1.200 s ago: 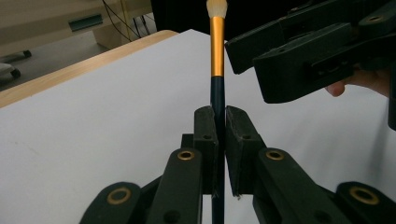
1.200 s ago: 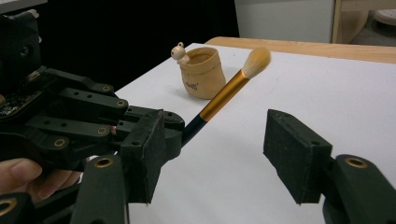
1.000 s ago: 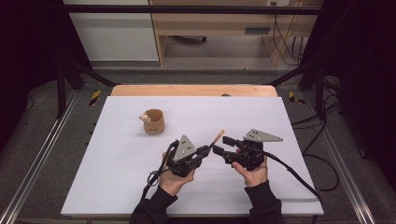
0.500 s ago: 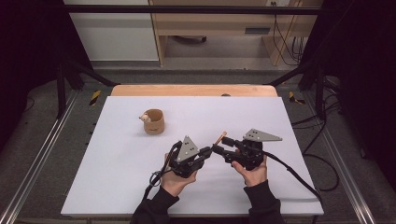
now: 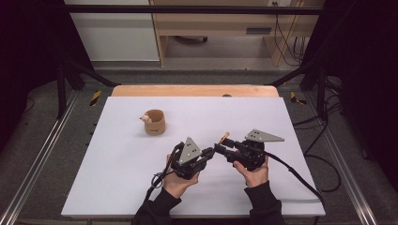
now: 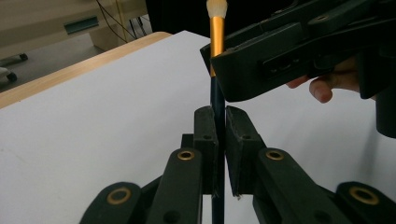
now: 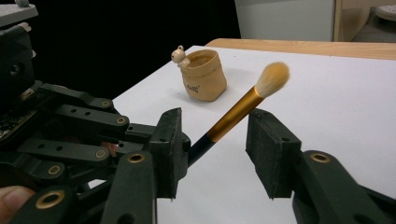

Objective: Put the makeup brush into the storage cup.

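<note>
Your left gripper (image 6: 217,135) clamps the one brush (image 7: 243,109) by its dark handle above the table (image 5: 117,178) (wide bare white around), while your right gripper (image 7: 212,154), jaws just closing but not yet pressing, straddles its gold ferrule, the single cup (image 5: 155,122) well apart.

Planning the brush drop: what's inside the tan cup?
The tan cup looks empty near its rim; a small figure perches on the edge. Its wall hides the bottom.
</note>
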A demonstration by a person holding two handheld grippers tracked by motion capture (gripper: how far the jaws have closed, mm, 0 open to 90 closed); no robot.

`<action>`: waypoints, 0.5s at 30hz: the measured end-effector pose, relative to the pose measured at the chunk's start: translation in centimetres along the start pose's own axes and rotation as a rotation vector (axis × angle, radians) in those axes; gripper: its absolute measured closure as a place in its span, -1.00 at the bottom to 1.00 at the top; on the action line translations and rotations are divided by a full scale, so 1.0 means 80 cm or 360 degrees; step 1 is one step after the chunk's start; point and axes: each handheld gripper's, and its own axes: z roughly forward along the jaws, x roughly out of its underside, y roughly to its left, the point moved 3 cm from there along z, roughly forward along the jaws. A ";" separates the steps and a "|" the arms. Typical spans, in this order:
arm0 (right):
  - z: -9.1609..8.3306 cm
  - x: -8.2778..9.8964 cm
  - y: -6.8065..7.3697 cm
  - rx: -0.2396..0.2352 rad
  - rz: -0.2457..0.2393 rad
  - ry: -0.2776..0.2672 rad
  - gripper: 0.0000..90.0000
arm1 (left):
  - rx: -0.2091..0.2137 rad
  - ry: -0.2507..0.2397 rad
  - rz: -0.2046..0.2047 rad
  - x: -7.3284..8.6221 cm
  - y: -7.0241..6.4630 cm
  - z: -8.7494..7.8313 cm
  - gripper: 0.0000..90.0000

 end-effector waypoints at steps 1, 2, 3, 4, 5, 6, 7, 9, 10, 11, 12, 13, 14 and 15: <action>-0.001 0.000 0.000 -0.0004 0.0005 -0.0002 0.27 | 0.0002 0.0000 0.0001 0.000 0.000 0.000 0.85; -0.001 -0.001 0.000 -0.0006 0.0010 -0.0003 0.28 | 0.0001 -0.0001 0.0002 0.000 -0.001 0.000 0.85; -0.001 -0.001 0.000 -0.0006 0.0008 -0.0007 0.31 | 0.0000 -0.0001 0.0003 0.000 -0.001 0.000 0.85; -0.001 -0.001 0.000 -0.0011 0.0014 -0.0007 0.33 | -0.0001 -0.0003 0.0002 0.000 -0.002 0.001 0.84; -0.001 -0.001 0.000 -0.0014 0.0018 -0.0005 0.34 | 0.0001 -0.0005 0.0001 0.000 -0.002 0.001 0.85; -0.001 -0.001 0.001 -0.0018 0.0017 -0.0006 0.35 | -0.0001 -0.0007 0.0005 0.000 -0.002 0.001 0.84; -0.001 -0.001 0.001 -0.0017 0.0014 -0.0009 0.37 | 0.0001 -0.0009 0.0007 0.000 -0.003 0.001 0.84; -0.001 -0.001 0.001 -0.0024 0.0025 -0.0011 0.39 | -0.0001 -0.0014 0.0009 -0.001 -0.004 0.001 0.85; -0.001 -0.001 0.001 -0.0024 0.0021 -0.0014 0.41 | -0.0002 -0.0016 0.0011 -0.001 -0.004 0.001 0.84; -0.002 -0.001 0.001 -0.0025 0.0020 -0.0014 0.42 | -0.0002 -0.0016 0.0010 -0.001 -0.004 0.001 0.84; -0.002 -0.001 0.001 -0.0026 0.0021 -0.0015 0.44 | -0.0002 -0.0017 0.0010 -0.001 -0.005 0.001 0.84; -0.002 -0.001 0.001 -0.0028 0.0020 -0.0016 0.45 | -0.0003 -0.0019 0.0010 -0.001 -0.005 0.001 0.85; -0.002 -0.001 0.001 -0.0028 0.0022 -0.0017 0.46 | -0.0002 -0.0022 0.0011 -0.001 -0.005 0.001 0.85; -0.002 -0.001 0.001 -0.0031 0.0023 -0.0015 0.48 | -0.0003 -0.0020 0.0017 -0.001 -0.005 0.001 0.85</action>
